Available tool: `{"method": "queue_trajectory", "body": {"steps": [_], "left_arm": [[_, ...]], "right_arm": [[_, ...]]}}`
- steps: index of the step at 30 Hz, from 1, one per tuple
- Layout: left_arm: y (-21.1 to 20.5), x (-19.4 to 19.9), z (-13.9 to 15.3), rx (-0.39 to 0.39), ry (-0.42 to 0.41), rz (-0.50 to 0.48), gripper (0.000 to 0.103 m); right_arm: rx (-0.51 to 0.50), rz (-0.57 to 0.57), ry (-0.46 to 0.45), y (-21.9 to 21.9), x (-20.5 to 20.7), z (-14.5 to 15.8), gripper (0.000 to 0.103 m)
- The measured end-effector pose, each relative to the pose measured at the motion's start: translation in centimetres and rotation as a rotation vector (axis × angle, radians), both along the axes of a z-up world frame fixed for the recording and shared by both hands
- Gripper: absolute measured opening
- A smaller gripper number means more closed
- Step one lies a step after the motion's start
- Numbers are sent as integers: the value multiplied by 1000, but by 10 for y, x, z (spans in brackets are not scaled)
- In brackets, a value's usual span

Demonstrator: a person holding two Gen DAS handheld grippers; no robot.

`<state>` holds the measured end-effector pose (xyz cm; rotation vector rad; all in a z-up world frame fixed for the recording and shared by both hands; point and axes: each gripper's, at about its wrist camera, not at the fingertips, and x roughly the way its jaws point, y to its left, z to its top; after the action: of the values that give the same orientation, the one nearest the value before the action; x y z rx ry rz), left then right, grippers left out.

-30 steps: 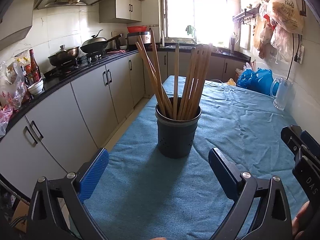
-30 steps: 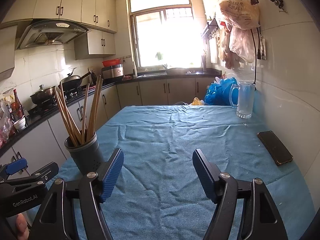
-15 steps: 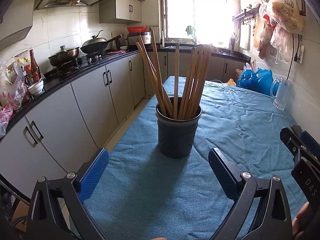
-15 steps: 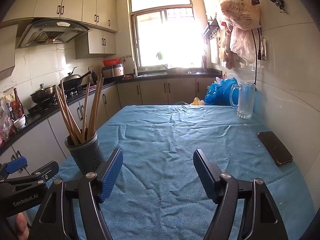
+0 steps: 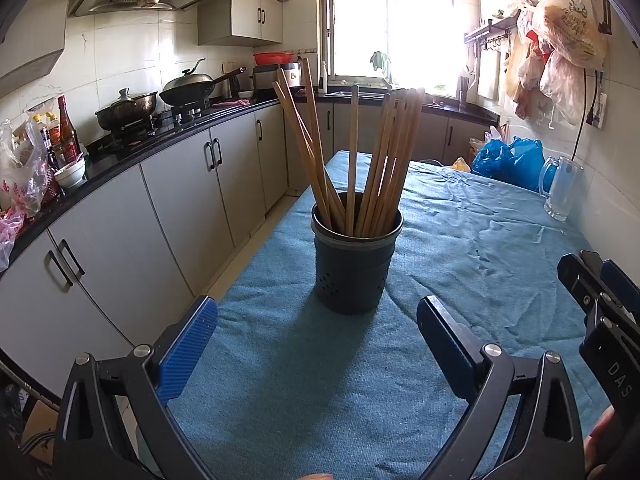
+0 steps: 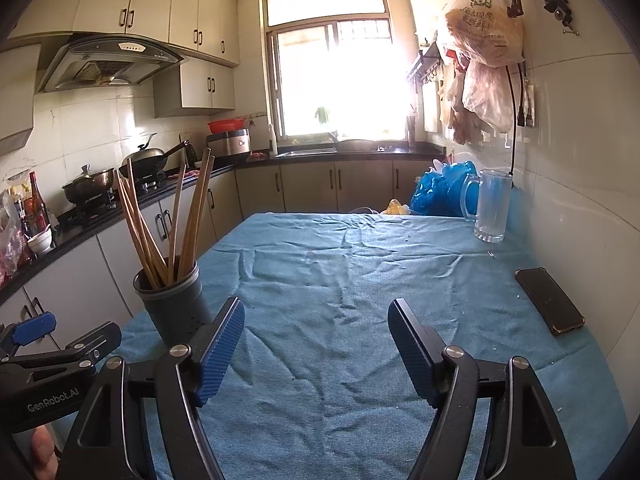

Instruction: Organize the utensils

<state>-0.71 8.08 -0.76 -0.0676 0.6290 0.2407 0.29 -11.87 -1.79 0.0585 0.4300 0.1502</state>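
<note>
A dark round plastic holder [image 5: 354, 268], its lower wall pricked with small drain holes, stands upright on the tabletop [image 5: 460, 240], which is draped in a rumpled blue cloth with a towel-like nap. Out of the holder fans a bunch of long, slim wooden chopsticks [image 5: 372, 160]: three or four lean to the left, one stands almost straight in the middle, and a tight cluster tilts to the right; the cluster overlaps too much for an exact count.

The left gripper [image 5: 316, 344] hovers just in front of the holder, jaws wide, nothing between them. Its fingers [image 5: 188, 348] are black with ribbed blue rubber pads. The holder sits beyond the fingertips, clear of both pads.

The right gripper [image 6: 316, 340] is off to the right of the holder, over bare cloth. It too stands wide apart and empty, with the same ridged blue pads [image 6: 222, 350].

Toward the far right edge of the tabletop one clear glass mug [image 6: 489, 208] with a handle stands near the wall, and one flat dark phone [image 6: 549, 300] lies nearer, well apart from the holder. Behind the mug slumps a crinkled blue plastic bag [image 6: 440, 192]. Along the left runs a glossy black counter [image 5: 168, 136] over pale grey cabinets, carrying two metal pans on the stove.
</note>
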Motion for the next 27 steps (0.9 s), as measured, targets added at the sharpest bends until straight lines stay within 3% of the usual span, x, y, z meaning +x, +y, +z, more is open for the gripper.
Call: {"method": "queue_trajectory", "body": {"steps": [27], "left_arm": [[0, -6, 1, -13, -16, 5, 99]], "right_arm": [[-17, 25, -21, 7, -4, 3, 82]]}}
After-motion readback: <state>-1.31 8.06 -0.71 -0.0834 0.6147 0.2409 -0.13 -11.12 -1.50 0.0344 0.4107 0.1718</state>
